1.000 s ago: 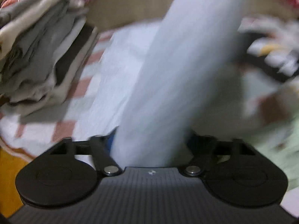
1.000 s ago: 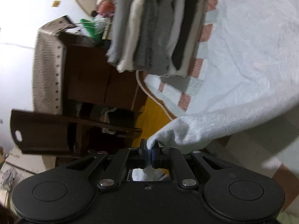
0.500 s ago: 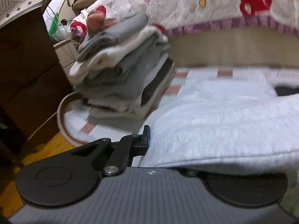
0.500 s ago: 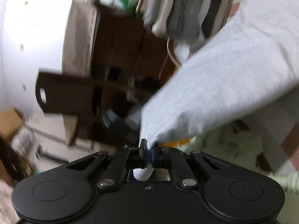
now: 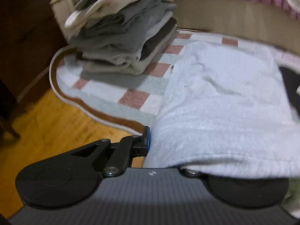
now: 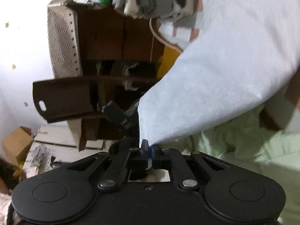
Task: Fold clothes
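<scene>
A white fleecy garment (image 5: 225, 97) lies over the checked blanket (image 5: 112, 93) and runs up to my left gripper (image 5: 152, 142). That gripper is shut on its near edge. Only the left fingertip (image 5: 147, 140) shows; cloth hides the other. In the right wrist view the same garment (image 6: 225, 61) hangs stretched, and my right gripper (image 6: 149, 150) is shut on its corner. A stack of folded grey and cream clothes (image 5: 121, 37) stands at the blanket's far left corner.
A dark wooden cabinet (image 6: 116, 33) with an open drawer (image 6: 65, 97) stands beside the blanket, past the yellow wooden floor (image 5: 46, 121). A pale green cloth (image 6: 234, 150) lies under the right gripper. A cardboard box (image 6: 15, 144) sits on the floor.
The left jaws, wide around the garment a second ago, have closed on its edge, and that hand has rolled. The right gripper has sunk with its corner, and the garment now hangs stretched.
</scene>
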`<move>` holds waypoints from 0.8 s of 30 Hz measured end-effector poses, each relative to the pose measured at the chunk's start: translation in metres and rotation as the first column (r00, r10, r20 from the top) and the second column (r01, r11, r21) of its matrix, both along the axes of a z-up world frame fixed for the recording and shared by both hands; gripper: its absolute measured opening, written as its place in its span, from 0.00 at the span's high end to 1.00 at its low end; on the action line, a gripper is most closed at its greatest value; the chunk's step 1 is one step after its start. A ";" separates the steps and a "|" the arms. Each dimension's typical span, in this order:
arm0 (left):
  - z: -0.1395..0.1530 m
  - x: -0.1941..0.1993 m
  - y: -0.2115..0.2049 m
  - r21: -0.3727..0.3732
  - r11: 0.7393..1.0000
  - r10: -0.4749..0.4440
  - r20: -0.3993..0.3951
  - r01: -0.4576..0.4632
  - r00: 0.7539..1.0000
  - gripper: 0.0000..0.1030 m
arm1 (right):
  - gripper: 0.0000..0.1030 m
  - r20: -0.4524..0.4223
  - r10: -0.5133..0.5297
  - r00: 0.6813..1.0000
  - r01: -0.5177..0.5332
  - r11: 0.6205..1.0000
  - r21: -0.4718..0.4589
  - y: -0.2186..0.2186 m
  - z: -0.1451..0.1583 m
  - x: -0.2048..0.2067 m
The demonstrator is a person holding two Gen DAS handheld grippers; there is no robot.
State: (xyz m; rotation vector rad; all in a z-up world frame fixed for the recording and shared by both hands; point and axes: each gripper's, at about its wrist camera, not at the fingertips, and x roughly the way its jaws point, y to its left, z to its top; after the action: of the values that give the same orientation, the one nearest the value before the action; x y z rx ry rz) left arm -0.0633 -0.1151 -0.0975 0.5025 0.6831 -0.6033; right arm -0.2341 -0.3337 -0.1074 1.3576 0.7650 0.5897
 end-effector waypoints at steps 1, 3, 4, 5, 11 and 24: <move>0.001 -0.001 -0.005 0.019 1.000 -0.015 0.023 0.014 1.000 0.93 | 0.95 0.002 -0.014 1.000 0.014 1.000 -0.004 -0.005 0.000 0.000; 0.007 0.002 -0.016 0.040 0.998 -0.058 0.045 0.056 0.997 0.93 | 0.95 0.013 -0.044 0.999 0.044 0.999 -0.020 -0.019 0.004 0.001; 0.014 0.007 -0.024 0.041 0.996 -0.086 0.052 0.084 0.995 0.93 | 0.95 0.018 -0.059 0.998 0.059 0.998 -0.031 -0.027 0.006 0.002; 0.020 0.012 -0.033 0.042 0.993 -0.115 0.059 0.113 0.992 0.93 | 0.95 0.024 -0.074 0.997 0.075 0.996 -0.042 -0.035 0.009 0.002; 0.042 0.055 -0.120 0.024 0.965 -0.261 0.080 0.259 0.962 0.92 | 0.95 0.066 -0.205 0.976 0.212 0.969 -0.128 -0.099 0.029 0.018; -0.050 0.082 -0.236 0.061 0.939 -0.344 0.086 0.340 0.935 0.92 | 0.95 -0.192 -0.431 0.882 0.397 0.898 -0.191 -0.223 -0.071 0.042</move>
State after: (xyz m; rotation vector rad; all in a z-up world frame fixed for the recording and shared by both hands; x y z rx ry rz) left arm 0.0190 -0.3516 -0.1475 0.6958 0.5211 -0.8867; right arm -0.1925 -0.5565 -0.1782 1.4119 0.6572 0.0332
